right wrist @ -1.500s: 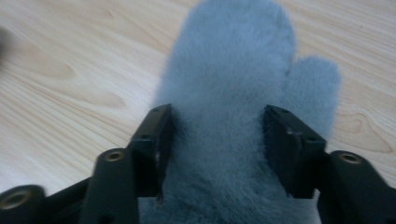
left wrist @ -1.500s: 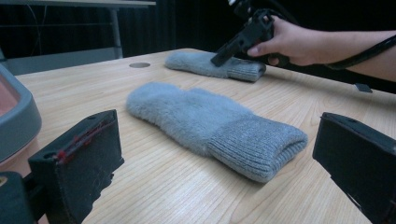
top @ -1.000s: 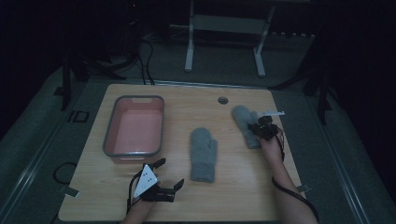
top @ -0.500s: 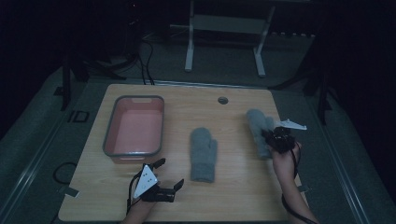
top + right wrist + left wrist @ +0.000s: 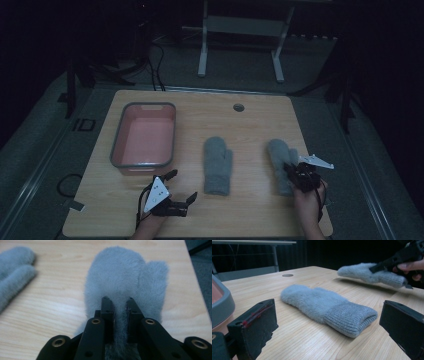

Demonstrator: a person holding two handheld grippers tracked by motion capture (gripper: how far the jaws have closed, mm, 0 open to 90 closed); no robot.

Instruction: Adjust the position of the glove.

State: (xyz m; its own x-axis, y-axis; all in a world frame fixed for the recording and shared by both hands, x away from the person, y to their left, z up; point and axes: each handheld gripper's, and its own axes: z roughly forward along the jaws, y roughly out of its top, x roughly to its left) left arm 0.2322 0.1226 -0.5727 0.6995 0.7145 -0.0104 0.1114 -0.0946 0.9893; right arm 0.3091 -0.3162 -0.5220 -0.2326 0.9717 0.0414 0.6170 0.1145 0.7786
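Mitten (image 5: 125, 285) pinched in right gripper (image 5: 117, 301) jaws

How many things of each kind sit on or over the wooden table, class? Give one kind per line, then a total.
Grey mittens: 2, the middle mitten and the right mitten
Pink tub: 1
Total: 3

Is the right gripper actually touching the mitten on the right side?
Touching. In the right gripper view, the right gripper has its jaws pinched on a fold of the right mitten, with grey fleece squeezed between them.
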